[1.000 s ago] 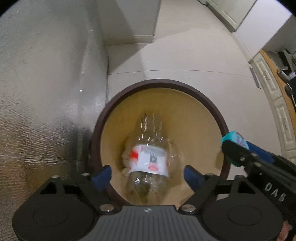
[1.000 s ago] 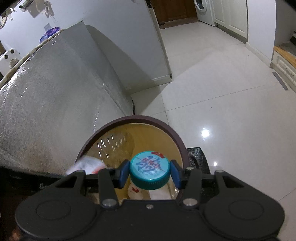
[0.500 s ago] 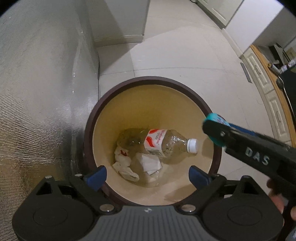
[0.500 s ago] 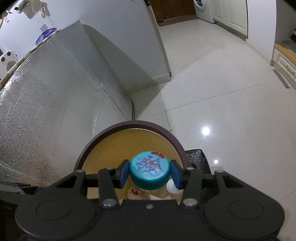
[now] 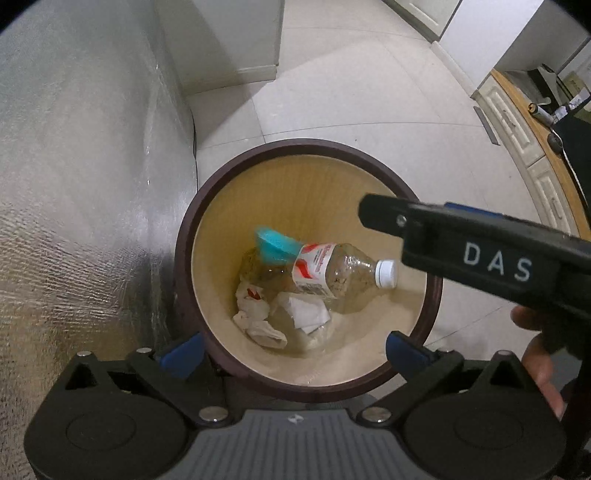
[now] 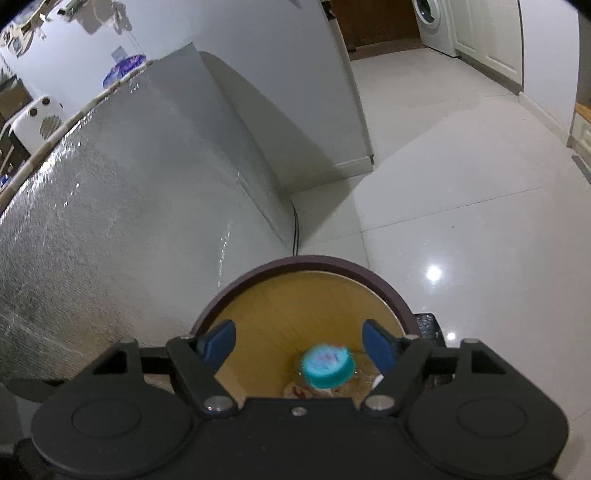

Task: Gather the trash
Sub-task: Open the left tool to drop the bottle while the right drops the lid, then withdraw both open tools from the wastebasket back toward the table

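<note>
Cap dropping into the bin

I'm holding both grippers, right and left, spread and empty over the bin; the cap is falling at 11 o'clock of the bottle, and may bounce out.

- One round bin with a dark brown rim stood on the floor.
- One clear plastic bottle with a white cap lay inside it.
- One teal cap showed blurred above the bottle.
- Two crumpled white paper pieces, one and another, lay at the bottom.
- Two tools were in view: the left tool and the right tool, each with its fingers spread apart.
- One washing machine stood far off.
</note>
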